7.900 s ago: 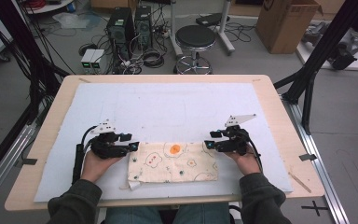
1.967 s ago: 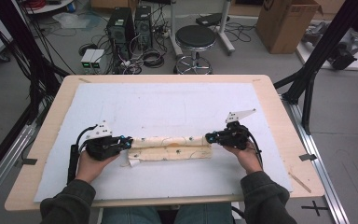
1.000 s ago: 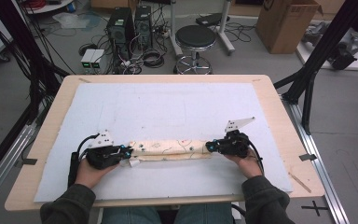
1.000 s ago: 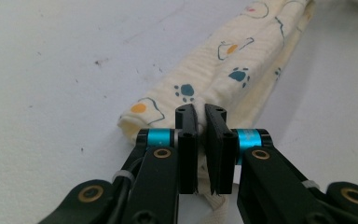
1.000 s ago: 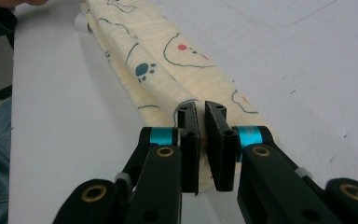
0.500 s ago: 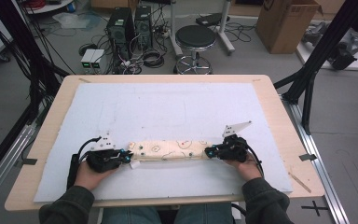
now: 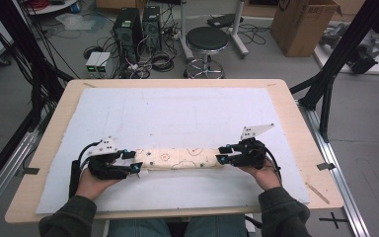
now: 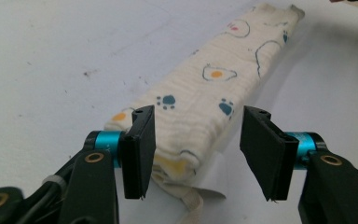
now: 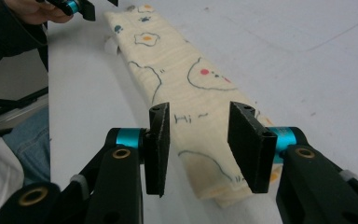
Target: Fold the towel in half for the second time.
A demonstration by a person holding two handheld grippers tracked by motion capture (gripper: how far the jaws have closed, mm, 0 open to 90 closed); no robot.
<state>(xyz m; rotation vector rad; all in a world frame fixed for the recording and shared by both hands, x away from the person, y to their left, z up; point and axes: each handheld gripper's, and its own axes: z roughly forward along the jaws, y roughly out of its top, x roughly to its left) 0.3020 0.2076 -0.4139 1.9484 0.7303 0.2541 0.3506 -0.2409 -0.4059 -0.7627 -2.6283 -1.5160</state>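
Even, soft overhead room light in the high view, slightly soft and grainy, pale table mat (image 7: 177, 113) bright without glare, dim floor clutter along the top of the frame, faint shadows beside the folded cloth (image 8: 205, 102) in both gripper views, near jaws sharp, far corners blurred

On the folded cloth (image 9: 186, 88), the right gripper view shows small hand-drawn blue letters that read about as "Hi", followed by a short wavy dash. They sit on the cream fabric near the end of the cloth that lies between this view's two black jaws, just below a curved outline with a red dot. The rest of the print on the cloth is pictures: fried eggs and paw marks in the left gripper view, with no lettering among them. A dark mark stands on the cardboard box (image 7: 303, 22) on the floor beyond the tabletop, too small to read.
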